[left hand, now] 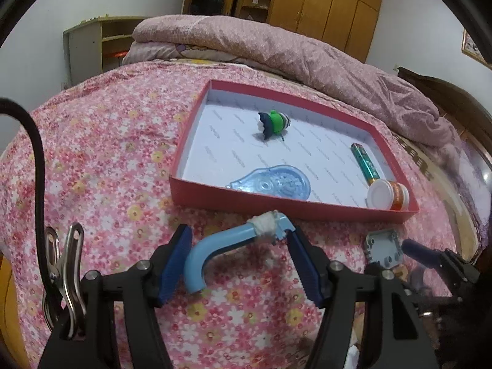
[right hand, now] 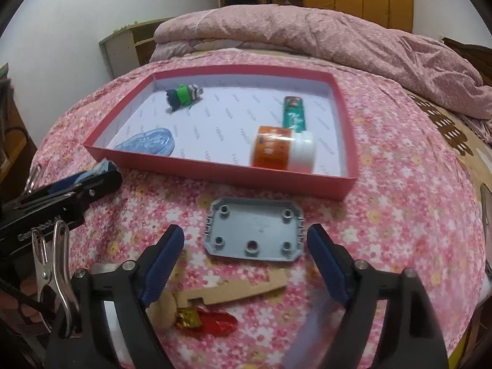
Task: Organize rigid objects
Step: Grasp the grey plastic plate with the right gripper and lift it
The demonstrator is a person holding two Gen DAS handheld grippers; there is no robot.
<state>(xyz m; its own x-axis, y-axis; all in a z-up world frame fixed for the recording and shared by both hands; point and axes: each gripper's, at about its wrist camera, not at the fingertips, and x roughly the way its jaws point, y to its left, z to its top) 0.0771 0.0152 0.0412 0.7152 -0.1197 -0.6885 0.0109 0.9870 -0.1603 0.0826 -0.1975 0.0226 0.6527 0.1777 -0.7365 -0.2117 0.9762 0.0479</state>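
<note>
Both claws gape empty: left claw (left hand: 239, 261) around one blue tube (left hand: 215, 247), right claw (right hand: 246, 264) before one grey plate (right hand: 255, 230).

Left wrist camera: rides my left gripper (left hand: 240, 253), low over the near edge of the floral bedspread (left hand: 101, 166), facing forward along the fingers toward the folded quilt (left hand: 276, 46) and wardrobe (left hand: 326, 3). Close range; the red box (left hand: 276, 204) fills mid-frame, its near wall just beyond the fingertips.

Right wrist camera: rides my right gripper (right hand: 246, 246), same low height, same heading, set further toward the bed's right edge, so the box (right hand: 215, 172) sits slightly left of centre.

Shared ground: the box with all its contents, the grey plate (left hand: 384, 250) (right hand: 255, 230), quilt, shelf unit, wardrobe. Each view catches the other gripper at its inner margin.
</note>
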